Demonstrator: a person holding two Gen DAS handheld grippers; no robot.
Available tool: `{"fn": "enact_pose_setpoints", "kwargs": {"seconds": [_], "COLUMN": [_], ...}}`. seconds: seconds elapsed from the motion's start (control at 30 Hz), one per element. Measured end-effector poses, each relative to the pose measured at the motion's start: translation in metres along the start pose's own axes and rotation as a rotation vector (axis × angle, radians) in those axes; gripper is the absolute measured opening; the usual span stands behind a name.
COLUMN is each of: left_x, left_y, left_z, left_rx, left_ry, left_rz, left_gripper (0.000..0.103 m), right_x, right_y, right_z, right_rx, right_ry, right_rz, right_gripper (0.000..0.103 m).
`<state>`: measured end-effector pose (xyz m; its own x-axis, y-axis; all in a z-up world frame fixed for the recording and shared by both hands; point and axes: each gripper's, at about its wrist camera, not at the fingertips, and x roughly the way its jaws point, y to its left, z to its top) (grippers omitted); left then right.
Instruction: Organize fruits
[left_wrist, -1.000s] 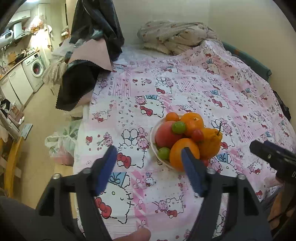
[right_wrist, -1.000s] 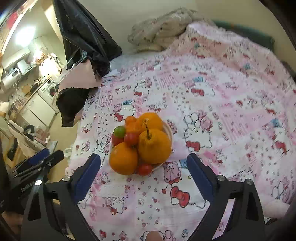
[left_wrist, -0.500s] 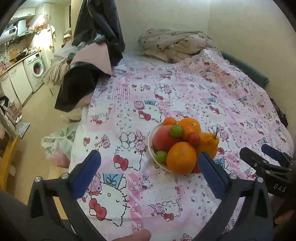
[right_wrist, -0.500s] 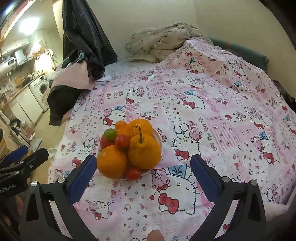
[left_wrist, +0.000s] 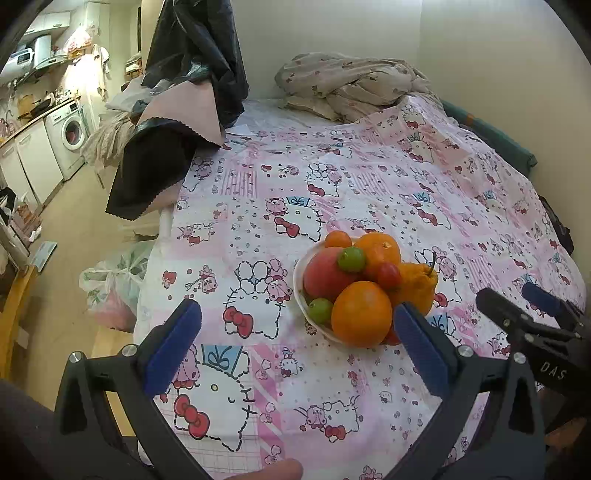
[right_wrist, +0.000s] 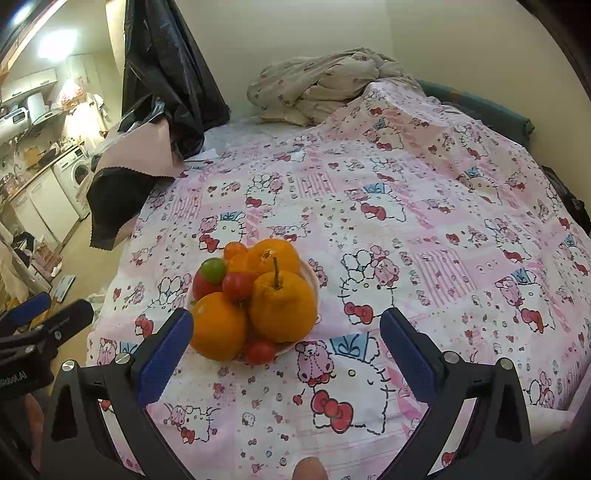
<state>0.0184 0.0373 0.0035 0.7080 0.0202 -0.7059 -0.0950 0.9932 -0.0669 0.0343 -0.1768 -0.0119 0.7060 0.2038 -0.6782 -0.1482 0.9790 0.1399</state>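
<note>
Heaped fruit bowl (right_wrist: 313, 281) on patterned bedsheet (right_wrist: 424, 206)

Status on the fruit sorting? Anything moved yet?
Done: nothing visible. All the fruit sits heaped in the small white bowl on the pink cartoon-print sheet; none lies outside it. In hand: nothing. The left gripper and right gripper are both open and empty, near the bowl. Left: everything, likely starting with the front round orange.

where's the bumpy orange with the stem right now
In the right wrist view the bumpy orange with the stem sits in the white bowl, at the pile's front right, beside the smooth orange on its left.
</note>
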Motion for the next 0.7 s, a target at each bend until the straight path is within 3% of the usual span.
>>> {"fn": "enact_pose_setpoints", "kwargs": {"seconds": [0.7], "left_x": [0.0004], "left_y": [-0.0009], "left_z": [-0.0012], "left_rx": [-0.003], "left_ry": [0.0], "left_rz": [0.0], "left_gripper": [0.103], "right_x": [-0.0009], "right_y": [-0.0023], "right_z": [0.001], "right_rx": [0.01], "right_ry": [-0.003], "right_rz": [0.008], "right_gripper": [0.103]}}
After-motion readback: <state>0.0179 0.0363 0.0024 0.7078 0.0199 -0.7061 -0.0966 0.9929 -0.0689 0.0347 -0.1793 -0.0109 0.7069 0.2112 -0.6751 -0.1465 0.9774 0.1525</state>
